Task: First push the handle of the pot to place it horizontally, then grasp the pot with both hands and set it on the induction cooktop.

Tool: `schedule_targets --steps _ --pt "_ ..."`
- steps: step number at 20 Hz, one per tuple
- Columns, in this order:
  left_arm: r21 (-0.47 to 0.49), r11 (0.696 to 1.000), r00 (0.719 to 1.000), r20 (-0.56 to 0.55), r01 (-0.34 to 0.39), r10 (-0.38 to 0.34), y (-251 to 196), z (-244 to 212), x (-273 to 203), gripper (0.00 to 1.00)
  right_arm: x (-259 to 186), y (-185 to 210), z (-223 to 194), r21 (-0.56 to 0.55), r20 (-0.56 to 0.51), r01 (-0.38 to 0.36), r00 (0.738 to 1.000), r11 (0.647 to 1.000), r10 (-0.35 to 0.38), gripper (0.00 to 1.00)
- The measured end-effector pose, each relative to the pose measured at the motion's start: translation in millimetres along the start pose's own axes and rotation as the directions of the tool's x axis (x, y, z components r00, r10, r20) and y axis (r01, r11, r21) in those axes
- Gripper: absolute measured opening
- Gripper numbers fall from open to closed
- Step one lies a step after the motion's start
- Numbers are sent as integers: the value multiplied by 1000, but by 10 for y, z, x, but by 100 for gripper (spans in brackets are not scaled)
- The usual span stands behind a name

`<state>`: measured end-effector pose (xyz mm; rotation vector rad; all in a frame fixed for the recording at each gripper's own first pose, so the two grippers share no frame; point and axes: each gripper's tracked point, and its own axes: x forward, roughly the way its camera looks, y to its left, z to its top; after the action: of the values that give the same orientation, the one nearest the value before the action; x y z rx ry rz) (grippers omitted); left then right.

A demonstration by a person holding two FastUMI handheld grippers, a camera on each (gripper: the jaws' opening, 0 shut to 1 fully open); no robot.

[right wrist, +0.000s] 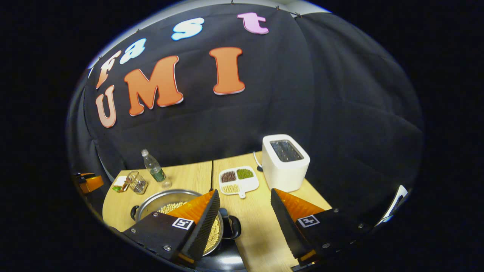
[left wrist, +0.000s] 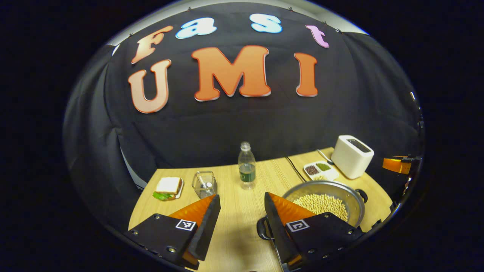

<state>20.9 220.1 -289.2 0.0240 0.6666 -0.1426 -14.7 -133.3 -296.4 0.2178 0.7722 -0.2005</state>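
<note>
Steel pot (left wrist: 325,196) of soybeans sits near the bench's (left wrist: 234,223) front edge, loop handles at opposite sides. Left gripper (left wrist: 242,211) and right gripper (right wrist: 245,207) gape, empty. No legible writing.

Pot (left wrist: 325,196) near rim hidden behind left gripper (left wrist: 242,219) finger. Pot base cut off at lower edge in right gripper view. Sandwich (right wrist: 119,183) too small to be told there.
</note>
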Motion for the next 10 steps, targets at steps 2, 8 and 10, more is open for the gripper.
schedule_targets --steps 2,8,10 --pt "-26 999 995 95 -33 35 261 436 -139 71 -127 -30 381 -12 96 -2 995 1000 3 78" --pt "-123 990 946 308 -62 98 765 1504 -759 85 -598 -80 1291 -28 285 -28 958 999 35 89" --pt "-125 988 919 370 -91 132 950 1801 -1025 85 -738 -85 1515 -34 331 -31 943 999 40 97"
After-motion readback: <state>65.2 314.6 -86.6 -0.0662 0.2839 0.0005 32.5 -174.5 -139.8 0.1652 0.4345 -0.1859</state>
